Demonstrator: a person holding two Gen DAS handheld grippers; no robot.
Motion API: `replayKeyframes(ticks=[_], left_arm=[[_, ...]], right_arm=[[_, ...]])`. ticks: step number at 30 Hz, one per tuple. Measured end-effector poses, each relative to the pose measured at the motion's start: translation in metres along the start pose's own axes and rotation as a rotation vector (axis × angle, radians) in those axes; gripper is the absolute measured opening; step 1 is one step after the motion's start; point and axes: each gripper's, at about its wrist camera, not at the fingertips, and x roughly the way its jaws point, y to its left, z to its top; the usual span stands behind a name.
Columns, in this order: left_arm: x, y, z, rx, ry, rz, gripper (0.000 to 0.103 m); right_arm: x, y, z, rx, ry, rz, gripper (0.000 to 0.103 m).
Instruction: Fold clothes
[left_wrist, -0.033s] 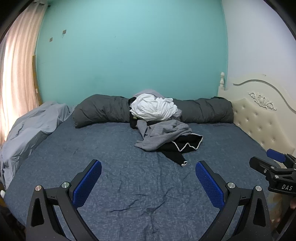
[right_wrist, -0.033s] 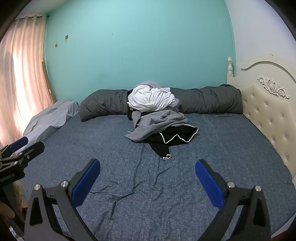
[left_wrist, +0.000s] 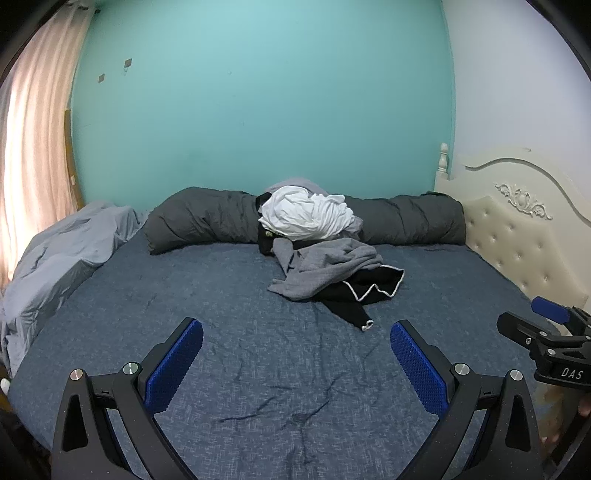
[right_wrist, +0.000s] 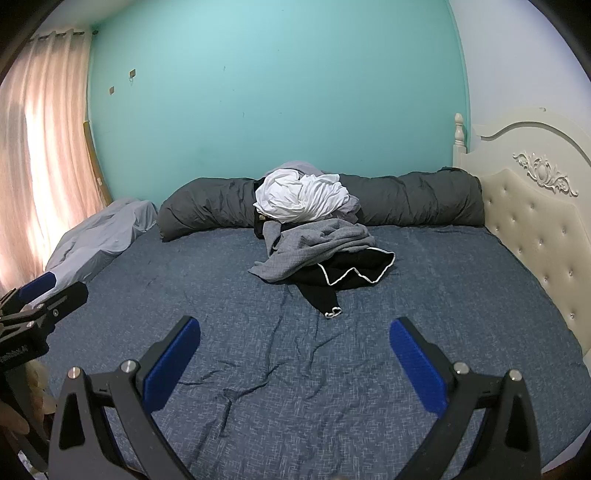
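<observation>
nothing moved | both tools (left_wrist: 296, 360) (right_wrist: 294, 357) spread wide, empty | crumpled clothes pile (left_wrist: 325, 254) on wrinkled woven bedsheet (left_wrist: 229, 325)

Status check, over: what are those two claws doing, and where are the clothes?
Left claw, right claw: open, empty, above the bedsheet. Clothes pile unfolded, out ahead. Nothing between.

The white garment (left_wrist: 306, 214) covers part of the black garment (left_wrist: 364, 291) beneath.

Left hand-held gripper (left_wrist: 296, 343) and right hand-held gripper (right_wrist: 294, 341), side by side, jaws wide, empty.
</observation>
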Motion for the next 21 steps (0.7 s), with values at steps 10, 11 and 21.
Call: replayKeyframes(ticks=[10,11,21], left_arm=[[0.0029,0.0014,-0.0051,-0.017,0.023,-0.008,0.103],[0.0029,0.0016,-0.0030,-0.017,0.025,-0.007,0.103],[0.0037,-0.0001,-0.0032,-0.015,0.028,-0.011,0.103]], right_arm=[[0.0048,0.0025,0.0021,-0.001,0.009,-0.010,0.103],[0.0039,0.0028,0.0021,0.000,0.009,-0.011,0.103],[0.0012,-0.0035,0.0031,0.006,0.009,-0.005,0.103]])
